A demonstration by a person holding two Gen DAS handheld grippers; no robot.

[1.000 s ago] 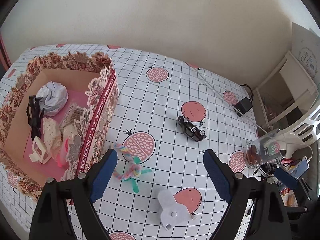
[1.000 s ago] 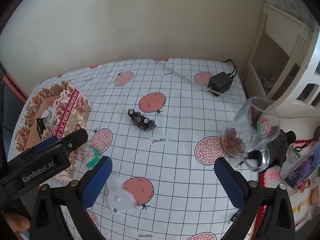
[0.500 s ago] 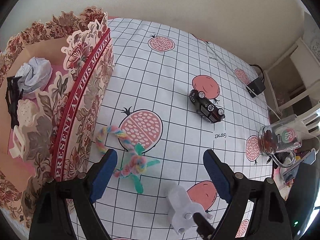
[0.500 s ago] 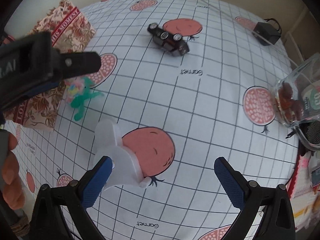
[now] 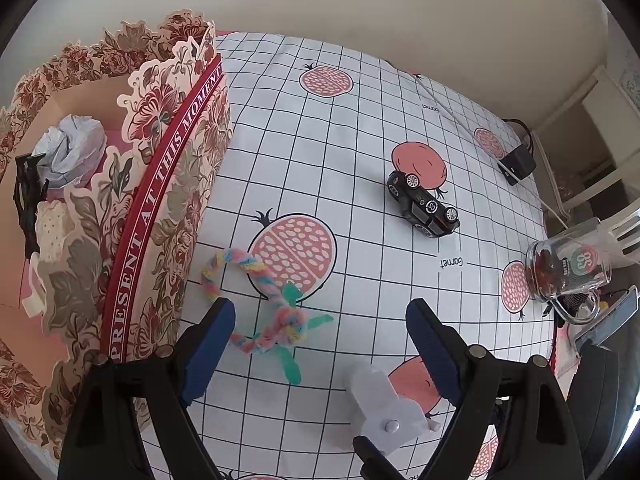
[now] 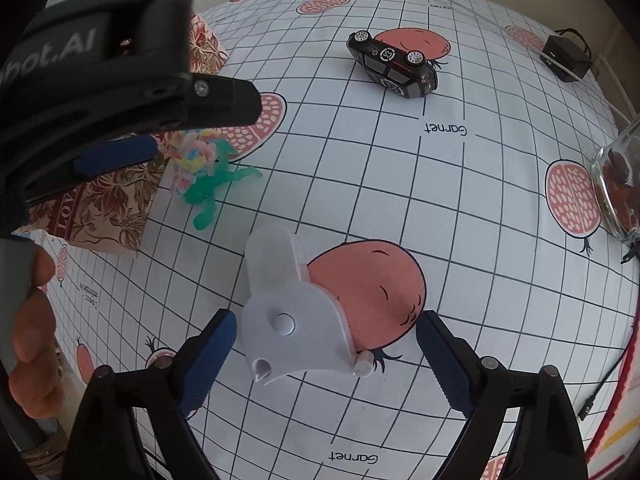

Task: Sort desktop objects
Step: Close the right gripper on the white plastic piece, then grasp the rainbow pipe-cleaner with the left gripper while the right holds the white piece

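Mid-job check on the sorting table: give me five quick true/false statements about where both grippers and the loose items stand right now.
1. The right gripper is open, its fingers on either side of the white plastic piece. True.
2. The left gripper is shut on the pastel braided cord. False: it is open, and the cord lies on the tablecloth.
3. The black toy car lies inside the floral box. False: it lies on the cloth, apart from the box.
4. The glass jar lies tipped on its side near the table's edge. True.
5. The floral box holds nothing. False: crumpled paper and other small items lie inside.
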